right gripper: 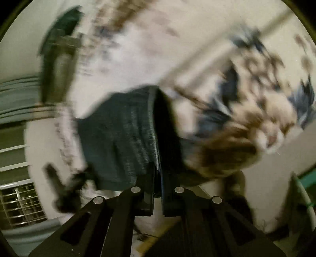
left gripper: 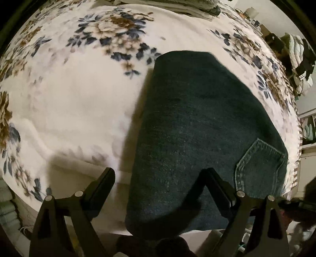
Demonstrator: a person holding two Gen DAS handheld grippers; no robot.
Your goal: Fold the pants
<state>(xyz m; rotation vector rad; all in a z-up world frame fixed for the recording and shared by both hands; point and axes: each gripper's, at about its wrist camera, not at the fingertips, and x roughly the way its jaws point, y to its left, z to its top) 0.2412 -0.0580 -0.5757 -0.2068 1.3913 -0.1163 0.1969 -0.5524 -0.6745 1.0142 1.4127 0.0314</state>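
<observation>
Dark blue denim pants (left gripper: 197, 128) lie folded lengthwise on a white floral blanket (left gripper: 79, 98), with a stitched back pocket (left gripper: 260, 164) at the near right. My left gripper (left gripper: 160, 178) is open above the near end of the pants, its left finger over the blanket and its right finger over the denim. In the blurred right wrist view my right gripper (right gripper: 157, 176) is shut on an edge of the pants (right gripper: 118, 138), which hang from its fingers over the blanket (right gripper: 138, 49).
The bed's near edge (left gripper: 110, 229) runs under my left gripper. Folded laundry (left gripper: 177, 6) lies at the far side of the bed. Shelves with clothes (left gripper: 300, 55) stand to the right. A metal grille (right gripper: 21, 203) shows at lower left in the right wrist view.
</observation>
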